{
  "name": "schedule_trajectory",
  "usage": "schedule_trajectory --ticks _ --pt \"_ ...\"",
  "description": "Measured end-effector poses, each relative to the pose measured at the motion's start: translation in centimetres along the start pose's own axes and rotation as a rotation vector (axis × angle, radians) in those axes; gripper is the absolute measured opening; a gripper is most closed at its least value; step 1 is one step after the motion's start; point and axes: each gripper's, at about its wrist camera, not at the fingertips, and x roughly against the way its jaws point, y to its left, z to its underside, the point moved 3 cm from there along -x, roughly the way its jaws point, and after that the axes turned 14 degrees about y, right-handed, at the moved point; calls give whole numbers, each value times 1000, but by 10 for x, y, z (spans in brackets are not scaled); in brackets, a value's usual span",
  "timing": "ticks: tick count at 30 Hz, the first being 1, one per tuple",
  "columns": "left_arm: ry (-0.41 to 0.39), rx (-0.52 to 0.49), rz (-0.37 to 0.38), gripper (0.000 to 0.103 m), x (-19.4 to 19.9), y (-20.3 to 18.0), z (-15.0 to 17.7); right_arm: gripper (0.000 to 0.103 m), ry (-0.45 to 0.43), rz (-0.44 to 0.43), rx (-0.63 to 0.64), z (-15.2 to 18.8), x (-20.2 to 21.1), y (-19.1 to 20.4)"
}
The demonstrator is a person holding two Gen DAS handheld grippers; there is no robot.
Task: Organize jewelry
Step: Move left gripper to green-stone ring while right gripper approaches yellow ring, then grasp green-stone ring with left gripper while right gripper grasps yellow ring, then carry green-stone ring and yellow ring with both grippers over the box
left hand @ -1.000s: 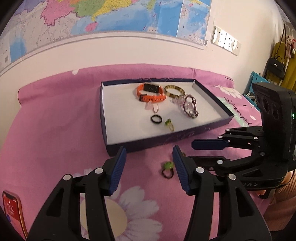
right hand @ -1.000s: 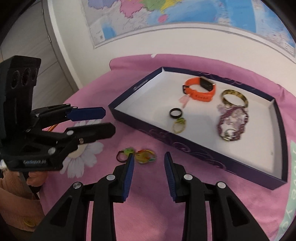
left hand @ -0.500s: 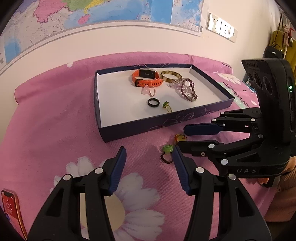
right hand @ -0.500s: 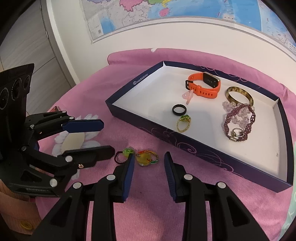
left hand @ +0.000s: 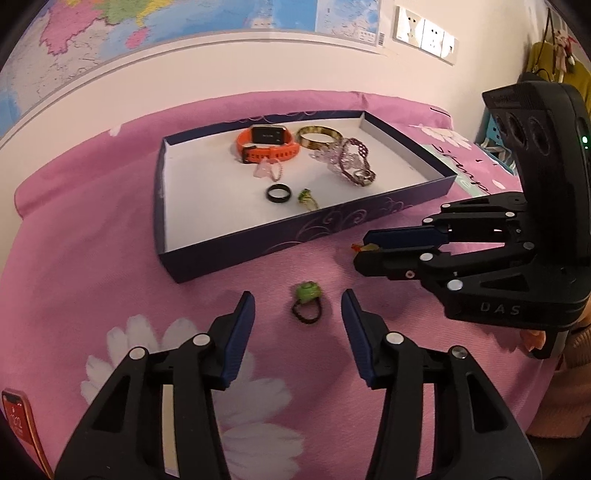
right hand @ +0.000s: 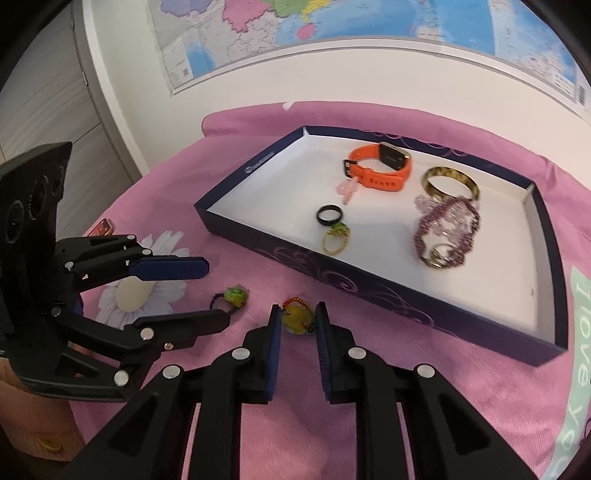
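A pink bedspread [left hand: 92, 240] printed with white daisies carries a dark navy tray [left hand: 295, 236] with pale purple swirls on its outer wall and a white floor. In it lie an orange watch [left hand: 267, 146] with a black face, a mottled amber-gold bangle [left hand: 318, 136], a purple and clear beaded bracelet [left hand: 354, 162], a black ring [left hand: 279, 193] and a gold ring with a green top [left hand: 307, 197]. On the bedspread, a black-banded ring with a bright green top [left hand: 307, 302] and a yellow ring with red and green trim [right hand: 297, 316] sit by black tools with blue pads, below a many-coloured wall map [left hand: 147, 33].
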Motion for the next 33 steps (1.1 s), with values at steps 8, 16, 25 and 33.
schedule_trajectory --ticks 8,16,25,33 --pt "35 3 4 29 -10 -8 -7 17 -18 -3 -59 13 10 -16" --pt "40 19 0 18 -12 -13 -9 17 -30 -9 -77 17 15 -21" --pt "33 31 0 17 -9 -17 -9 17 -45 -10 -89 20 22 -24" --pt "0 33 12 17 3 -21 -11 17 -66 -8 -102 22 28 -27"
